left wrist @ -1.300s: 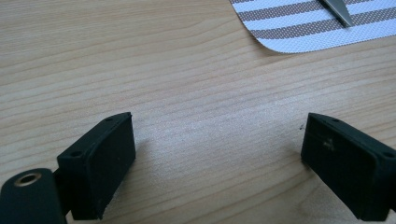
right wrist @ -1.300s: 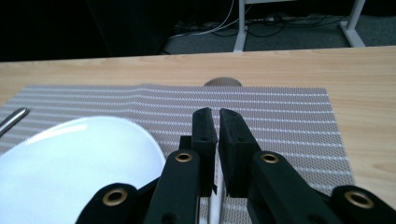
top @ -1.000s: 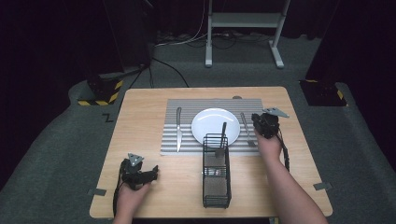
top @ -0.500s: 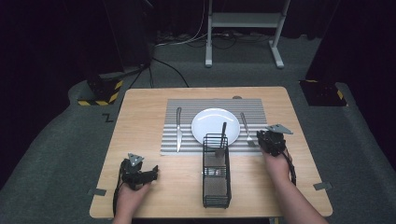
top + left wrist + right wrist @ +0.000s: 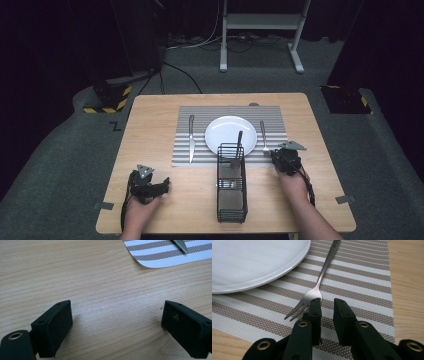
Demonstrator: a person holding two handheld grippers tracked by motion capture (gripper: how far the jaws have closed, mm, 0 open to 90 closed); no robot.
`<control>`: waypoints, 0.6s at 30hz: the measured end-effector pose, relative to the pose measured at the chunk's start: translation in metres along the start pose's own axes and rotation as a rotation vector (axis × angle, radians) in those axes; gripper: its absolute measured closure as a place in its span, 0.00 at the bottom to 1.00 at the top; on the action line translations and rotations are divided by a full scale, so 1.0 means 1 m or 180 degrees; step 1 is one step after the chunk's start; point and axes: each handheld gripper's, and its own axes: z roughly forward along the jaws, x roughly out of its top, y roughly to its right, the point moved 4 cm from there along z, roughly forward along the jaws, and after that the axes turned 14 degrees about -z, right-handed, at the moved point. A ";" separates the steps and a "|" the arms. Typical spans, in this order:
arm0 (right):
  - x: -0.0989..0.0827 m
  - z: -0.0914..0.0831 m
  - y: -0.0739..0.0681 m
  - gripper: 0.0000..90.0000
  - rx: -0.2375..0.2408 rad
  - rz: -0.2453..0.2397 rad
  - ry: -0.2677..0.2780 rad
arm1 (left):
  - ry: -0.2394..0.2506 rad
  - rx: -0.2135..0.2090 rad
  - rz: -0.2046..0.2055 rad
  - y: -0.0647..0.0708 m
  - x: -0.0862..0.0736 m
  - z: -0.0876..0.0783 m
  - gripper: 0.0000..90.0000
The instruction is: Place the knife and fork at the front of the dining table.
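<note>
Steel fork (image 5: 319, 282) lies flat on mat (image 5: 367, 277), just right of plate (image 5: 249, 262). Right gripper (image 5: 327, 305) beside tines, fingers just been parting, small gap, nothing between. Left gripper (image 5: 117, 327) fingers spread, empty, over counter (image 5: 75, 270). Back off without nudging fork.

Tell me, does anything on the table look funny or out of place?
Mostly neat: knife left of the plate, fork right. One oddity: the fork's prongs point toward the person, and a spoon still stands in the wire basket.
</note>
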 end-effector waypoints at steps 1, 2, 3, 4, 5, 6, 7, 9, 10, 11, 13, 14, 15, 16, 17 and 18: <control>0.001 0.000 -0.002 0.84 -0.0006 -0.0008 0.0003 | 0.0000 0.0000 0.0001 0.000 0.000 0.000 0.11; 0.001 -0.002 -0.002 0.83 -0.0044 -0.0043 0.0001 | 0.0000 0.0001 0.0001 0.000 0.000 0.000 0.11; 0.002 -0.004 -0.002 0.82 -0.0076 -0.0047 0.0033 | 0.0001 0.0000 0.0000 0.000 0.000 0.000 0.11; 0.003 -0.006 -0.001 0.81 -0.0105 -0.0033 0.0070 | 0.0000 0.0001 0.0000 0.000 0.000 0.000 0.11; 0.005 -0.010 0.001 0.79 -0.0128 -0.0020 0.0116 | 0.0000 0.0000 0.0000 0.000 0.000 0.000 0.11; 0.007 -0.013 0.002 0.78 -0.0147 -0.0018 0.0171 | -0.0001 0.0000 0.0000 0.000 0.000 0.000 0.11; 0.010 -0.018 0.002 0.77 -0.0148 -0.0005 0.0237 | 0.0001 0.0000 0.0000 0.000 0.000 0.000 0.11; 0.017 -0.027 0.001 0.74 -0.0125 0.0014 0.0369 | 0.0000 0.0000 0.0000 0.000 0.000 0.000 0.11; 0.021 -0.033 -0.001 0.73 -0.0111 0.0005 0.0445 | 0.0000 0.0000 0.0001 0.000 0.000 0.000 0.11; 0.027 -0.039 -0.004 0.72 -0.0103 -0.0014 0.0526 | 0.0000 0.0000 0.0000 0.000 0.000 0.000 0.11; 0.038 -0.051 -0.010 0.71 -0.0075 -0.0029 0.0708 | -0.0001 0.0000 0.0001 0.000 0.000 0.000 0.11; 0.044 -0.057 -0.014 0.71 -0.0055 -0.0023 0.0792 | -0.0001 0.0001 0.0001 0.000 0.000 0.000 0.11; 0.049 -0.063 -0.018 0.70 -0.0035 -0.0026 0.0881 | 0.0000 0.0000 0.0001 0.000 0.000 0.000 0.11; 0.054 -0.069 -0.022 0.70 -0.0005 -0.0018 0.0966 | 0.0000 0.0001 0.0001 0.000 0.000 0.000 0.11; 0.059 -0.074 -0.026 0.70 0.0031 -0.0007 0.1039 | -0.0001 0.0000 0.0001 0.000 0.000 0.000 0.11; 0.063 -0.078 -0.031 0.70 0.0058 -0.0012 0.1104 | -0.0001 0.0000 0.0001 0.000 0.000 0.000 0.11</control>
